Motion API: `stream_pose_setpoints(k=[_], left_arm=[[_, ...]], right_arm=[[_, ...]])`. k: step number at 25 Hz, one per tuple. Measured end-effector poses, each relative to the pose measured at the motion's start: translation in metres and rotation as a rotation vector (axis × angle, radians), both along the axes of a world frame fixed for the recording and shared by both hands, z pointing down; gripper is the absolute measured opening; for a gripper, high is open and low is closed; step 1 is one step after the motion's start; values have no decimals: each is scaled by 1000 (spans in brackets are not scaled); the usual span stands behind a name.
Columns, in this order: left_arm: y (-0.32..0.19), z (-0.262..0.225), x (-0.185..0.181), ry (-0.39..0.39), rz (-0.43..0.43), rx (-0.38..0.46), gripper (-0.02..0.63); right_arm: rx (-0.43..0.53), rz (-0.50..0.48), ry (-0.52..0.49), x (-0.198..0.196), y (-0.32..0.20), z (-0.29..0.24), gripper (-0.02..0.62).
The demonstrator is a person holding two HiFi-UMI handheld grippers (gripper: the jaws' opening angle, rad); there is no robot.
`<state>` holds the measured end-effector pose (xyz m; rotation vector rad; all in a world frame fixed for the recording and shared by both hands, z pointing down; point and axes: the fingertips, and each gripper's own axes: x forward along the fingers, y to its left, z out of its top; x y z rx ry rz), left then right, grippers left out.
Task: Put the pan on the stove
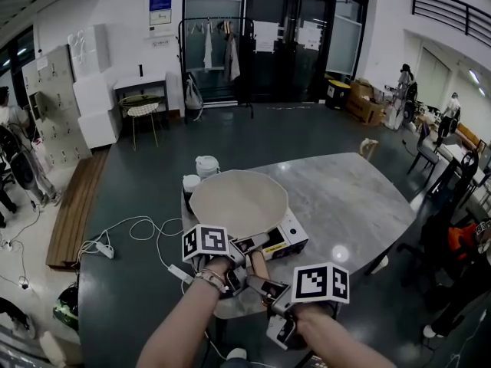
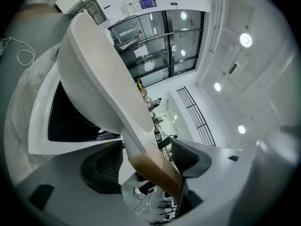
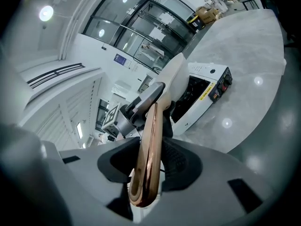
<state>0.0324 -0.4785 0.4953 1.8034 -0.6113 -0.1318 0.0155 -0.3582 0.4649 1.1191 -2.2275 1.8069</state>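
A wide beige pan (image 1: 238,202) rests on the white induction stove (image 1: 295,236) at the near edge of the marble table (image 1: 360,198). Its copper-brown handle (image 1: 255,262) points toward me. My left gripper (image 1: 241,250) stands open, with the handle (image 2: 155,168) running between its pads, which do not press on it; the pan (image 2: 94,69) fills that view above the stove (image 2: 42,126). My right gripper (image 1: 262,284) is shut on the handle (image 3: 148,140) farther back, both pads against its sides. Beyond it, the pan (image 3: 174,76) sits over the stove (image 3: 202,91).
A white lidded pot (image 1: 206,165) and a cup (image 1: 191,182) stand just behind the pan at the table's far left. White cables (image 1: 130,232) lie on the dark floor to the left. The table's edge runs right under my grippers.
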Motion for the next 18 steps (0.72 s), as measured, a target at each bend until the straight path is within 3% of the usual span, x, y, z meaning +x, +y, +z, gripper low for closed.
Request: stream_pose_setpoints(k=[18], left_arm=[[27, 14, -10, -72, 12, -61, 325]], right_arm=[[-66, -3, 19, 7, 7, 32, 146]])
